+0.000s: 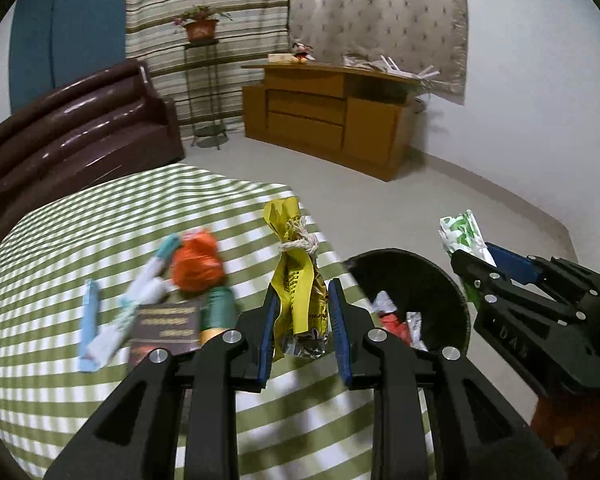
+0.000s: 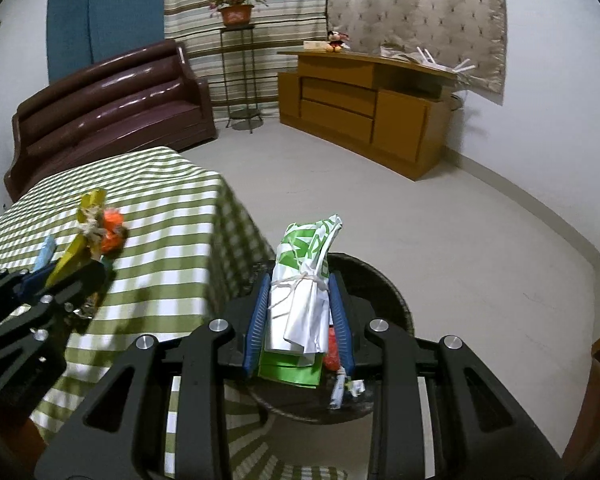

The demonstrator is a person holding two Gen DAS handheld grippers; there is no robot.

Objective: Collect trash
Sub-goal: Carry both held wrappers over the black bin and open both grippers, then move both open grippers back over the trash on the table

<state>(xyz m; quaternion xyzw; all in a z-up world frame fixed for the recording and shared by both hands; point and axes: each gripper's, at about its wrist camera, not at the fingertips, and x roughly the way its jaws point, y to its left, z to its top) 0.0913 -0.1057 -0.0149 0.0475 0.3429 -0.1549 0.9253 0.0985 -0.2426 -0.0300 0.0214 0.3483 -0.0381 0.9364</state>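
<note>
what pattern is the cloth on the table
Green and white checks on the tablecloth, clearest in the right wrist view.

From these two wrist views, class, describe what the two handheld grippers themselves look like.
Both are alike. The left gripper has matte black angular linkage arms with cut-out slots, round silver pivot bolts and ribbed blue pads. The right gripper matches; seen from the left wrist, its black body bears faint raised lettering. No cables or sleeves show.

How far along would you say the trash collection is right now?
Some wrappers already lie in the bin. In hand: the left gripper holds a yellow wrapper, the right gripper a green-white wrapper over the bin. Left on the table: an orange wad, tubes, a dark packet.
</note>
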